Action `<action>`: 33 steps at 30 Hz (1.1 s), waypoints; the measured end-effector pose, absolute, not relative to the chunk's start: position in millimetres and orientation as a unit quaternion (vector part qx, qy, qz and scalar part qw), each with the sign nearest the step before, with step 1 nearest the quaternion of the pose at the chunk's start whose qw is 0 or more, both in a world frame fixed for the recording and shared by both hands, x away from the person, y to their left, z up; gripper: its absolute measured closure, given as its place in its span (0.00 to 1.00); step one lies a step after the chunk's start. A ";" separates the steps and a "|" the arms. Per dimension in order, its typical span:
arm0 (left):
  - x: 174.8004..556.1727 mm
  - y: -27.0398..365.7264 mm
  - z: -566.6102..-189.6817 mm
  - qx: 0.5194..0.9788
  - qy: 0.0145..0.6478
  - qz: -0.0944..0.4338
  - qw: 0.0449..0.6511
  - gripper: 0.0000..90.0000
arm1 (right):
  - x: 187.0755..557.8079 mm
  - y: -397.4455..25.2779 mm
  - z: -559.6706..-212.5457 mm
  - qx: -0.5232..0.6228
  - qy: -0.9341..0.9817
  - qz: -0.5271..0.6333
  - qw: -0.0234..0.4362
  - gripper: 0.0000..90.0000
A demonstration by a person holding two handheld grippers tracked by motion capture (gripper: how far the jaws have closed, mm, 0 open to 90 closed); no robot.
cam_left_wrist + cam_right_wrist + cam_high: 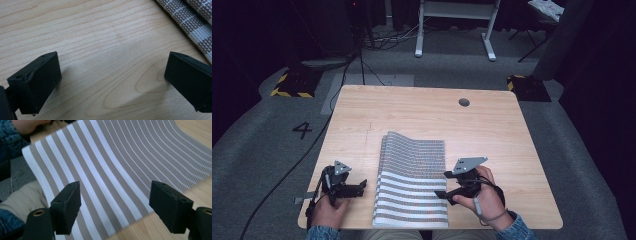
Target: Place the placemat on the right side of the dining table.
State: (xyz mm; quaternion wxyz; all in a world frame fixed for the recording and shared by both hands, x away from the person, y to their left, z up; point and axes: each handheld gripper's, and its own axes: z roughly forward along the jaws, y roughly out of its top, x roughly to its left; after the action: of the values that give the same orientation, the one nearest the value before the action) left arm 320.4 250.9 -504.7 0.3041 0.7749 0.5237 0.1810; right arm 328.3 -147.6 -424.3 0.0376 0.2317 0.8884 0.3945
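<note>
A striped placemat (412,180) lies on the tabletop (492,125). Left tongs (112,75) and right tongs (115,205) are both spread wide, holding nothing.

— What lies on the table?
— A striped mat (412,180), woven, grey-brown with white bands.
— Flat?
— Mostly; its twelve o'clock end is folded over or lifted in a soft curve.
— Where?
— Near the six o'clock edge, centre, the long side running six to twelve.

Wooden table (422,107), grommet hole (464,102); floor: "4" marking (302,130), white desk frame (457,25).
</note>
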 end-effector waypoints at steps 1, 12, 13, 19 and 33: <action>319.8 251.1 -504.6 0.776 0.522 0.182 0.304 0.01 | 329.4 -142.0 -423.4 0.229 0.887 0.399 0.036 0.26; 318.7 251.2 -504.6 0.777 0.520 0.180 0.305 0.01 | 346.8 -69.0 -425.2 0.209 0.887 0.411 0.025 0.20; 318.7 251.2 -504.6 0.777 0.520 0.180 0.305 0.01 | 347.9 -62.4 -425.9 0.210 0.886 0.413 0.021 0.19; 318.7 251.2 -504.6 0.777 0.520 0.180 0.305 0.01 | 357.6 -23.7 -435.8 0.210 0.886 0.413 0.026 0.18; 317.6 250.7 -504.8 0.776 0.522 0.182 0.304 0.01 | 377.1 25.9 -461.1 0.247 0.891 0.381 0.027 0.17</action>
State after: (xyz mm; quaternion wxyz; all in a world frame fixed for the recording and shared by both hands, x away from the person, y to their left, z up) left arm 317.6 250.7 -504.8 0.3041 0.7759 0.5220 0.1817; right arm 377.1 25.9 -461.1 0.0273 0.2467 0.8906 0.3811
